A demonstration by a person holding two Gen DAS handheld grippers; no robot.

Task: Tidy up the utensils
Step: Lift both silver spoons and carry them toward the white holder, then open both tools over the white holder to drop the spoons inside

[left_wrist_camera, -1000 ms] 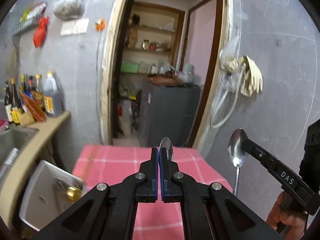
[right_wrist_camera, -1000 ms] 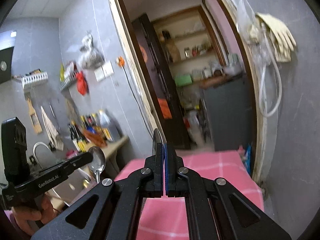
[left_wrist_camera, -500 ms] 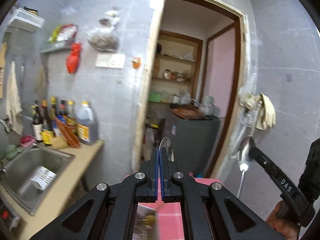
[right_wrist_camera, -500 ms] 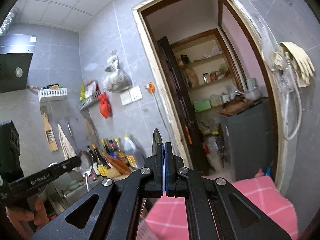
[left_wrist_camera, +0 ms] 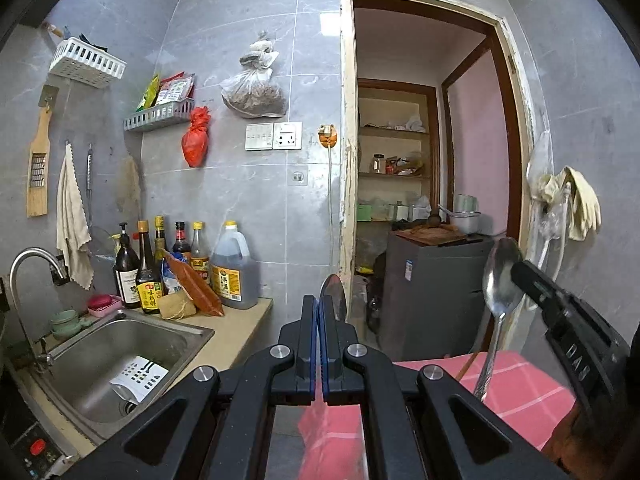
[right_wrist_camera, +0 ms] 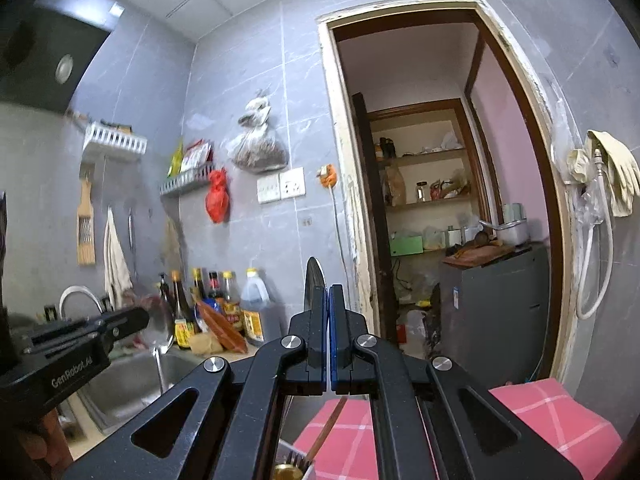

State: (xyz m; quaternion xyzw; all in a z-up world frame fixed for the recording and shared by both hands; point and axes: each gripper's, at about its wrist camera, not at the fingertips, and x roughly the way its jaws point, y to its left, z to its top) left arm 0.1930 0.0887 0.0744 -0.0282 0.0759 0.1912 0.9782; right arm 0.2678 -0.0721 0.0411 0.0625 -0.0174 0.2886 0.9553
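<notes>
Both grippers are clamped on spoons held bowl-up: the left gripper (left_wrist_camera: 319,308) pinches one spoon (left_wrist_camera: 334,290), and the right gripper (left_wrist_camera: 520,276), at 3 o'clock, grips another spoon (left_wrist_camera: 500,280). Open air lies ahead toward the doorway (left_wrist_camera: 420,160) at 12 o'clock. The sink (left_wrist_camera: 192,332) and bottles (left_wrist_camera: 192,260) crowd 9 o'clock, with the pink-clothed table (left_wrist_camera: 528,384) edge below at 5 o'clock.

left gripper (left_wrist_camera: 320,304): fingers closed on a spoon, pointing about level | right gripper (right_wrist_camera: 329,294): fingers closed on a spoon, level
</notes>
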